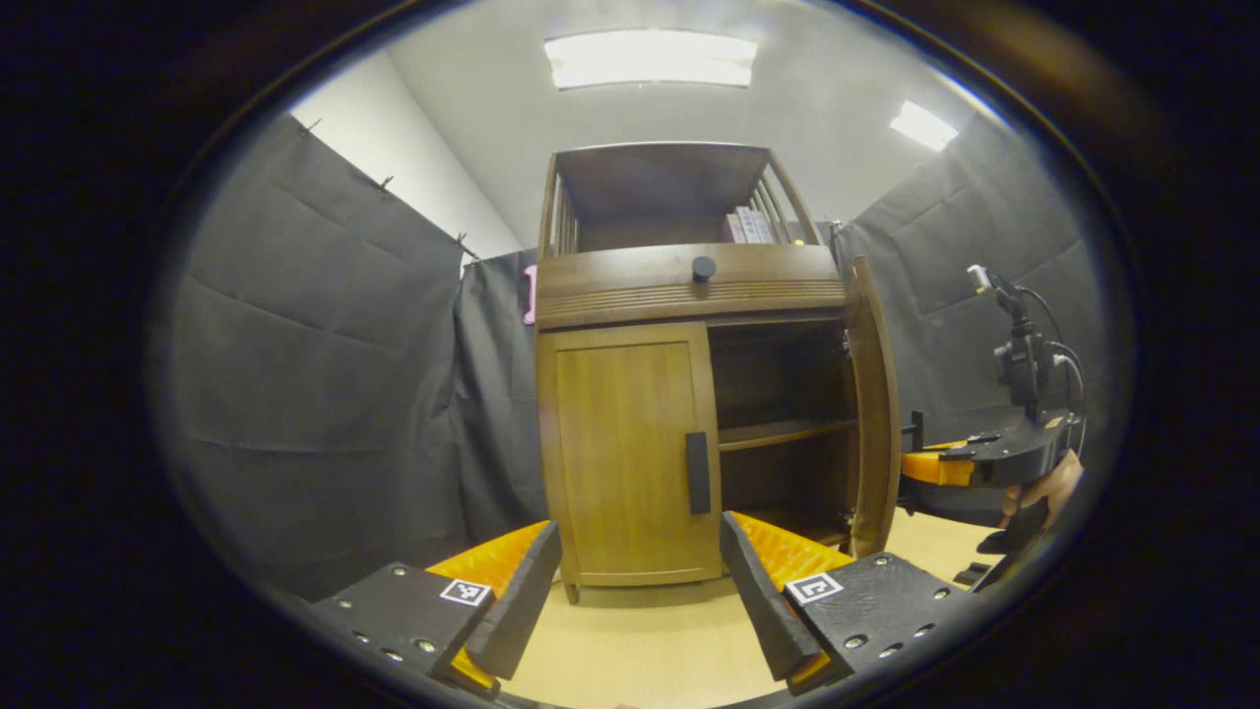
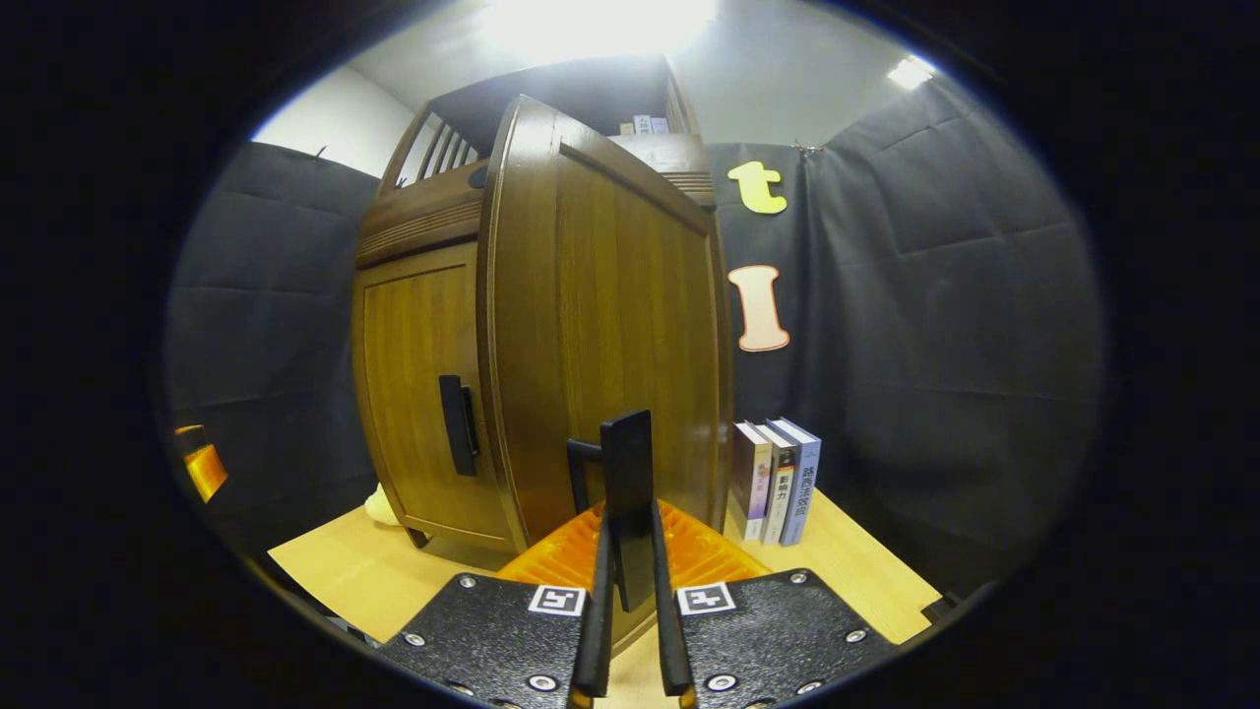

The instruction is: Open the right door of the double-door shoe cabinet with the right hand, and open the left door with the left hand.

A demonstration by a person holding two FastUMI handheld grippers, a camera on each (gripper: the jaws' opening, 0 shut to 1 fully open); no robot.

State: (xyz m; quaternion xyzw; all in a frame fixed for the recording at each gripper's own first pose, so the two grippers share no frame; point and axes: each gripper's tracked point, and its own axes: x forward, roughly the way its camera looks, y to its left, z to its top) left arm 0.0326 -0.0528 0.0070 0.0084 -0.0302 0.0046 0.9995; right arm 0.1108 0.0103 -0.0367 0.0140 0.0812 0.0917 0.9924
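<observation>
A brown wooden shoe cabinet stands on the pale wooden floor. Its left door is closed, with a dark vertical handle. Its right door is swung wide, showing dark shelves inside. My left gripper is open, a little way in front of the left door, with nothing between its fingers. In the right gripper view my right gripper is shut on the right door's handle, with the right door open towards me. The right gripper and a hand also appear beyond the open door.
Books stand upright on the floor by the cabinet's right side. More books sit on the cabinet's railed top shelf. A drawer with a round knob runs above the doors. Black cloth walls close in the booth on all sides.
</observation>
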